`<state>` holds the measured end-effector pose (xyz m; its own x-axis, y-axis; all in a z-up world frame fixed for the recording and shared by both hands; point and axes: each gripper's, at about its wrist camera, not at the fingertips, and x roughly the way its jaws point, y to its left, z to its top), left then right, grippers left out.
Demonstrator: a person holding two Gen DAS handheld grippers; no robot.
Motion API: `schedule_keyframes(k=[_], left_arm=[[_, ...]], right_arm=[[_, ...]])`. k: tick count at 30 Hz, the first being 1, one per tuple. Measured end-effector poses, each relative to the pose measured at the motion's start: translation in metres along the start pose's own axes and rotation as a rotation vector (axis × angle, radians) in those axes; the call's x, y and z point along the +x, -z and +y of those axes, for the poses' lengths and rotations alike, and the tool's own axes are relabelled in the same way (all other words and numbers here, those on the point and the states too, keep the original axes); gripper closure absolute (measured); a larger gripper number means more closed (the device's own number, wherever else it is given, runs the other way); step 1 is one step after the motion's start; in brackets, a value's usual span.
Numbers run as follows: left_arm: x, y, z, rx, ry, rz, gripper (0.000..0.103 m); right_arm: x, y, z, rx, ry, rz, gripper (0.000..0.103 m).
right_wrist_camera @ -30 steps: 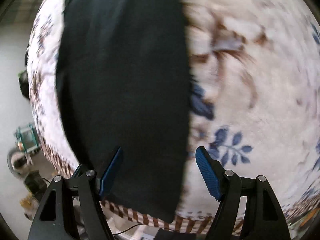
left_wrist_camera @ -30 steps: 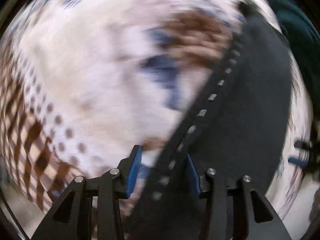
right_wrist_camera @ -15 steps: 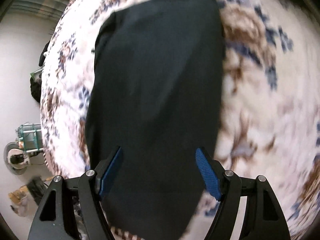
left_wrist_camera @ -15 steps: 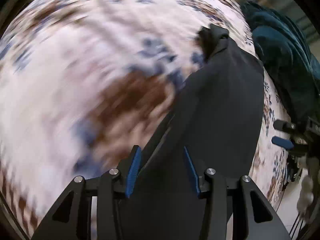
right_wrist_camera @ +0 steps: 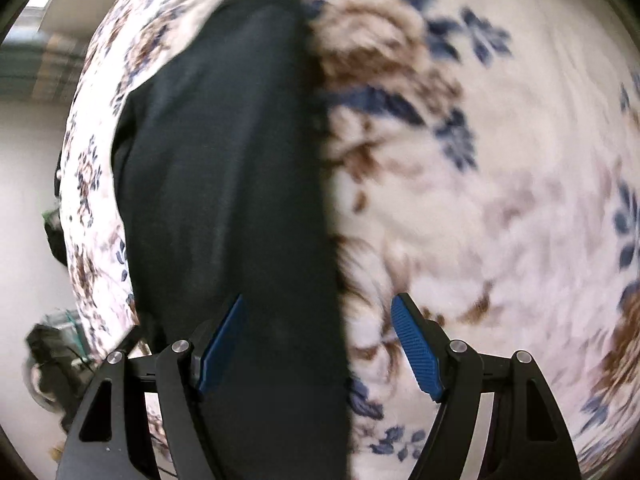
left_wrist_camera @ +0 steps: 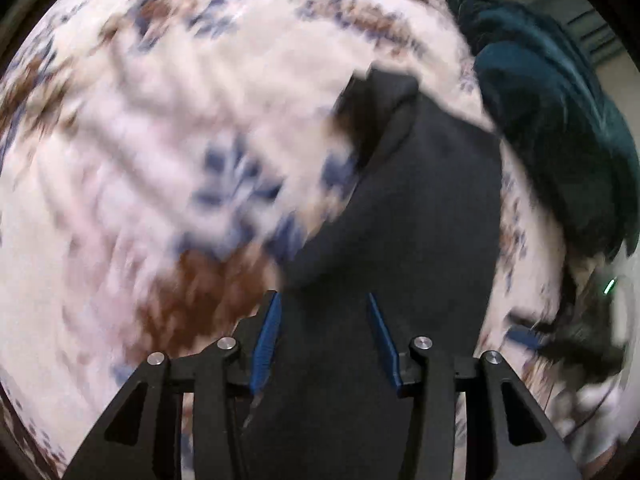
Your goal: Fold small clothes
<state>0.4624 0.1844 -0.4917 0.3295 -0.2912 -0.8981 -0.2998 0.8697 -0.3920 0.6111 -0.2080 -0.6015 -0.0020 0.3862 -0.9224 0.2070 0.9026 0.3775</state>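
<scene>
On the bed: a black garment (left_wrist_camera: pixel 404 264) lies spread over a floral bedspread (left_wrist_camera: pixel 168 128), white with blue and brown flowers; both views are smeared by motion blur.
Left gripper (left_wrist_camera: pixel 325 334): jaws parted, blue pads on either side of the dark cloth, which fills the gap between them and runs on beneath; whether the pads touch the fabric I cannot tell.
Right gripper (right_wrist_camera: pixel 318 340): jaws spread wide; the left pad sits over the black garment (right_wrist_camera: pixel 224 184), the right pad over bare floral bedspread (right_wrist_camera: pixel 500 208), and the garment's straight right edge passes between them.
Garment shape: a long dark strip running away from both cameras; in the left wrist view its far end bunches into a small folded peak.
Teal cloth (left_wrist_camera: pixel 560 120): a dark teal heap at the upper right of the left wrist view, just beyond the garment's far right edge.
Beside the bed: a pale floor (right_wrist_camera: pixel 24 184) with blurred clutter at the left of the right wrist view.
</scene>
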Motion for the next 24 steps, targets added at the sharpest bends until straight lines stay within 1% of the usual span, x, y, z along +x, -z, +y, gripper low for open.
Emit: schedule_keyframes(k=[1,2,3,4,5,6,7,8,9,11,12,13,14,15,16,18,20,22,24], left_arm=[[0.001,-0.017,-0.006,-0.003,0.016,-0.011,0.06],[0.006,-0.041,-0.016,0.0,0.015,-0.034,0.06],[0.011,-0.057,-0.025,0.014,-0.005,-0.055,0.06],[0.02,-0.082,-0.034,0.034,-0.008,-0.07,0.06],[0.03,-0.102,-0.043,0.034,-0.004,-0.063,0.06],[0.038,-0.115,-0.047,0.037,-0.02,-0.054,0.06],[0.049,-0.128,-0.054,0.054,-0.024,-0.039,0.06],[0.067,-0.146,-0.061,0.089,-0.038,-0.002,0.06],[0.075,-0.15,-0.059,0.106,-0.06,0.009,0.06],[0.1,-0.168,-0.072,0.156,-0.07,0.037,0.06],[0.106,-0.17,-0.073,0.166,-0.064,0.034,0.073],[0.111,-0.173,-0.075,0.186,-0.061,0.034,0.089],[0.112,-0.174,-0.075,0.207,-0.066,0.03,0.092],[0.112,-0.174,-0.075,0.221,-0.064,0.023,0.097],[0.11,-0.174,-0.073,0.224,-0.056,0.019,0.097],[0.112,-0.18,-0.061,0.193,-0.049,0.016,0.097],[0.118,-0.19,-0.042,0.108,-0.029,0.023,0.097],[0.117,-0.194,-0.03,0.051,-0.01,0.019,0.097],[0.112,-0.195,-0.02,-0.041,0.115,0.023,0.095]], right_arm=[[0.005,-0.001,0.001,0.001,0.013,-0.011,0.026],[0.006,-0.006,-0.003,0.004,0.02,-0.023,0.026],[0.007,-0.015,-0.007,0.013,0.014,-0.038,0.026],[0.008,-0.022,-0.009,0.024,0.006,-0.051,0.026],[0.008,-0.031,-0.009,0.031,-0.003,-0.064,0.026],[0.009,-0.043,-0.008,0.031,-0.011,-0.078,0.026],[0.01,-0.052,-0.006,0.032,-0.015,-0.088,0.026],[0.01,-0.06,-0.003,0.034,-0.024,-0.096,0.026],[0.011,-0.069,0.001,0.032,-0.04,-0.105,0.026],[0.013,-0.083,0.007,0.027,-0.058,-0.11,0.026],[0.013,-0.09,0.011,0.023,-0.063,-0.109,0.026],[0.013,-0.094,0.014,0.019,-0.062,-0.11,0.026],[0.013,-0.1,0.016,0.01,-0.06,-0.11,0.026],[0.013,-0.101,0.022,0.006,-0.054,-0.112,0.026],[0.013,-0.105,0.022,0.003,-0.043,-0.112,0.026],[0.012,-0.109,0.018,0.006,-0.054,-0.108,0.026],[0.011,-0.113,0.013,0.015,-0.065,-0.1,0.026],[0.012,-0.117,0.01,0.017,-0.069,-0.093,0.026],[0.015,-0.116,0.011,0.02,-0.079,-0.081,0.026]])
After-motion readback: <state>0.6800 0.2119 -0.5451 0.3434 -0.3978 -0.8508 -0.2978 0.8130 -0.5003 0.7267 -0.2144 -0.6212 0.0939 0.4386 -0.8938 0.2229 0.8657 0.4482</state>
